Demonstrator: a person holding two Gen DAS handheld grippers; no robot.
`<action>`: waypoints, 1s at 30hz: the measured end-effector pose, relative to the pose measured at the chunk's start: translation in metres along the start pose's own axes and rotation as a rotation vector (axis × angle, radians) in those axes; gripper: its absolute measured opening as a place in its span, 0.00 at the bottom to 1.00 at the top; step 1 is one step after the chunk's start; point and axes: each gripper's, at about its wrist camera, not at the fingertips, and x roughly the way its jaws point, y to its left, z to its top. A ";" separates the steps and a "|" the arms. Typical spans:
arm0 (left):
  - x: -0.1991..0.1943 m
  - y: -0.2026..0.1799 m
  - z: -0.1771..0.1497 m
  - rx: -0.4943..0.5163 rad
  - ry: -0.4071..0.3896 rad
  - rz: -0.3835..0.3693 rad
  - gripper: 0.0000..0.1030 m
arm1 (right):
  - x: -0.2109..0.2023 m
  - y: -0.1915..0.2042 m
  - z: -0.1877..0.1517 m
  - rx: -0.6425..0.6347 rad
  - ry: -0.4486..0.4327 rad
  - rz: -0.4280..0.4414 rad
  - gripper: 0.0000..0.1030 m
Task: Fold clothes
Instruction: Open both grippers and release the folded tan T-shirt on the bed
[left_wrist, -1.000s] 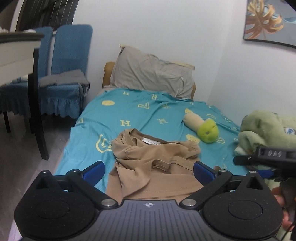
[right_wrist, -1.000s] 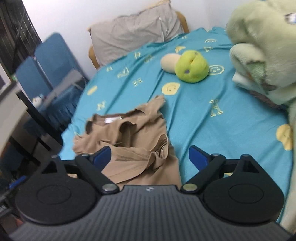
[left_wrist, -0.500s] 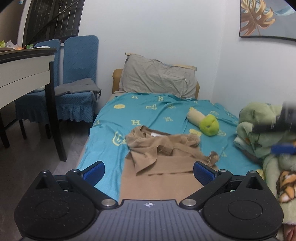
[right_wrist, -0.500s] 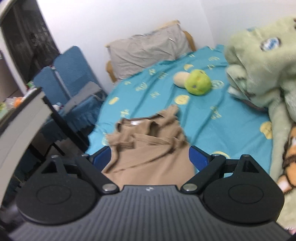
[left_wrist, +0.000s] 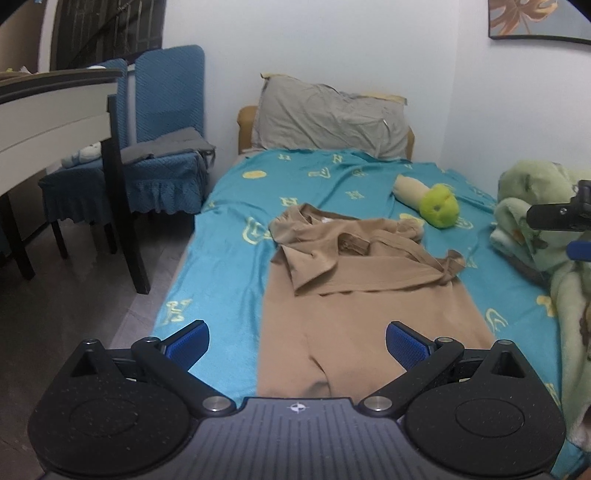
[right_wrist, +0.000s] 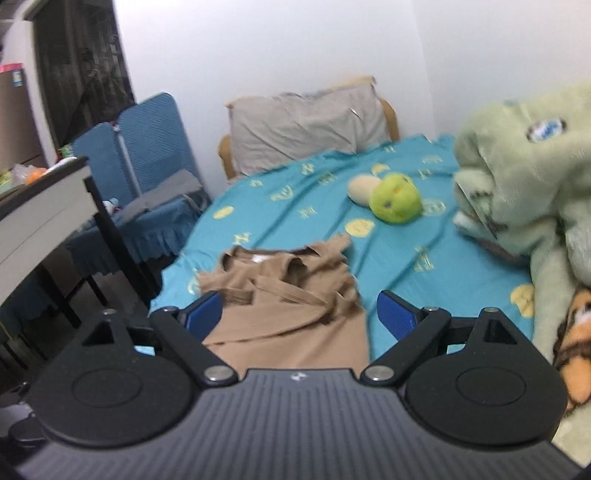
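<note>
A tan garment (left_wrist: 354, 291) lies on the teal bedsheet (left_wrist: 229, 243), its lower part spread flat toward me and its collar and sleeves bunched at the far end. It also shows in the right wrist view (right_wrist: 295, 306). My left gripper (left_wrist: 297, 343) is open and empty, above the garment's near hem. My right gripper (right_wrist: 299, 314) is open and empty, held back over the garment's near part. Part of the right gripper (left_wrist: 561, 221) shows at the right edge of the left wrist view.
A grey pillow (left_wrist: 328, 118) leans at the headboard. A green and beige plush toy (left_wrist: 432, 203) lies on the bed (right_wrist: 391, 197). Green fleece blankets (right_wrist: 524, 177) pile along the right. Blue chairs (left_wrist: 162, 147) and a table (left_wrist: 55, 107) stand left of the bed.
Both grippers have pulled back and up from the bed. The garment's lower part now lies stretched flat toward me; a second ago it was bunched.
</note>
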 end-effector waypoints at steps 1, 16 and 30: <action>0.001 0.000 0.000 -0.001 0.005 -0.006 1.00 | 0.002 -0.004 0.000 0.018 0.010 0.001 0.90; 0.034 0.009 -0.011 -0.104 0.127 -0.036 1.00 | 0.009 -0.006 -0.021 -0.010 0.072 -0.019 0.90; 0.061 0.019 -0.025 -0.312 0.271 -0.150 0.99 | 0.021 -0.007 -0.022 0.011 0.098 -0.049 0.90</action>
